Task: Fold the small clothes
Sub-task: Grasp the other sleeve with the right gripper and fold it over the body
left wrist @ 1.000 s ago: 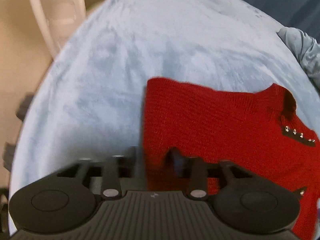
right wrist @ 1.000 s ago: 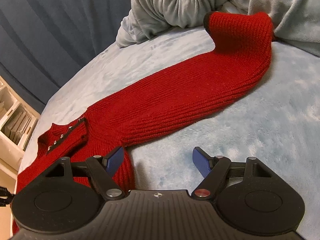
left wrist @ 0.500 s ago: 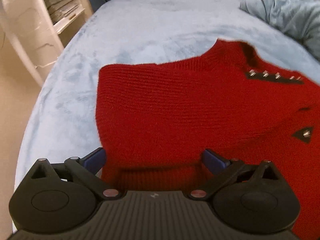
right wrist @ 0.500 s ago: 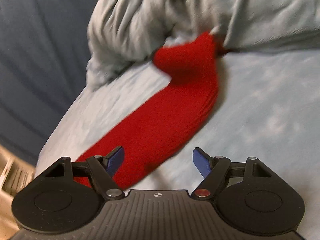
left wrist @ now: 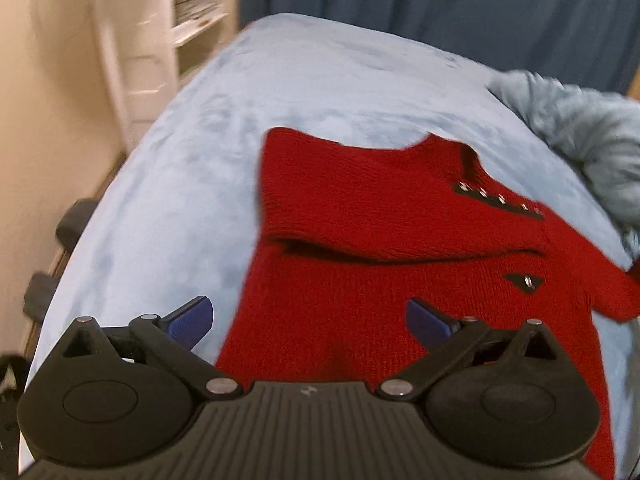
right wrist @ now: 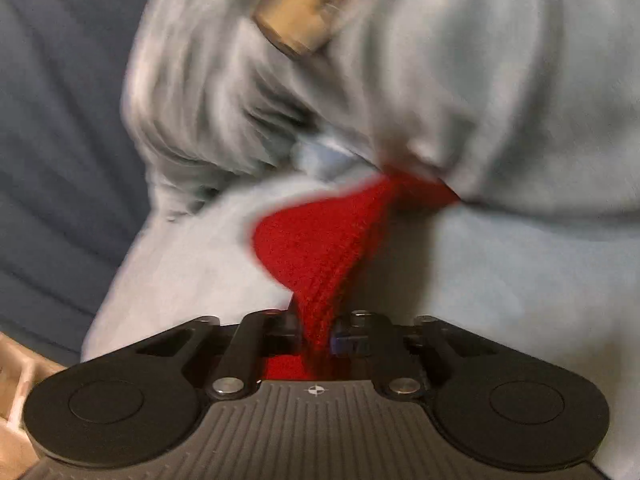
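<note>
A small red knit sweater [left wrist: 380,240] lies on a light blue blanket [left wrist: 280,92], its left part folded over the body, with metal studs at the shoulder. My left gripper [left wrist: 310,322] is open above the sweater's lower body and holds nothing. In the right wrist view my right gripper [right wrist: 316,332] is shut on the sweater's red sleeve [right wrist: 320,240], which stretches away to a bunched grey-blue blanket [right wrist: 480,80]. The sleeve's far end is hidden under that blanket.
A white shelf unit [left wrist: 180,20] stands past the bed's left edge. Dark blue curtains [left wrist: 440,8] hang behind. The bunched blanket also shows at the right in the left wrist view [left wrist: 592,140]. A tan wooden piece [right wrist: 308,12] sits above the blanket pile.
My left gripper let go of the sweater's edge, opened and drew back, leaving a fold. My right gripper moved along the sleeve and closed on it.
</note>
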A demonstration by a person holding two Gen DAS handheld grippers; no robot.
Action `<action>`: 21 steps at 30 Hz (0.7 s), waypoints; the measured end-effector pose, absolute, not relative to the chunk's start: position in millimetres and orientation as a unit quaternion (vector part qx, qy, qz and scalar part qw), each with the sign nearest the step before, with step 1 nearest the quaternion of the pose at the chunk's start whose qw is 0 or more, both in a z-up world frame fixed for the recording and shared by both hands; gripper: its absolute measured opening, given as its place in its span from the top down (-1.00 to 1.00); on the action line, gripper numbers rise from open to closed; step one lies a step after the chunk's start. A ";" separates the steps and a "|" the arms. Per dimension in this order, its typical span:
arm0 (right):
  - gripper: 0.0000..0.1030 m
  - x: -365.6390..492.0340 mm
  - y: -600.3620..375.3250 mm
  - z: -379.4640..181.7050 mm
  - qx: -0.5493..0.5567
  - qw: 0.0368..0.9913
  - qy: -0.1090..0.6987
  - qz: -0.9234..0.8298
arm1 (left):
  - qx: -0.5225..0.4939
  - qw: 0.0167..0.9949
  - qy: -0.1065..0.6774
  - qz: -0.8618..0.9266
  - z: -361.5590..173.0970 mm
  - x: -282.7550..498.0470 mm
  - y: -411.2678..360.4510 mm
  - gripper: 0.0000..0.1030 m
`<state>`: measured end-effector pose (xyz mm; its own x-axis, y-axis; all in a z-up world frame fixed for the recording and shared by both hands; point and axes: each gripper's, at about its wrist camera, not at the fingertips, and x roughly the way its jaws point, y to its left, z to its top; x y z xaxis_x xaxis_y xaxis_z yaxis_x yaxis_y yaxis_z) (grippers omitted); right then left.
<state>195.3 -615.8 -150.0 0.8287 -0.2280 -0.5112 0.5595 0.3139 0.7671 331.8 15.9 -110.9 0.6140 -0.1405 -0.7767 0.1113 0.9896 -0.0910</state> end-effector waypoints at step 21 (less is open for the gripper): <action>-0.33 299.2 -184.4 -60.8 -0.124 0.951 0.244 0.143 | -0.157 0.895 0.416 0.032 -88.7 318.8 138.8 -0.99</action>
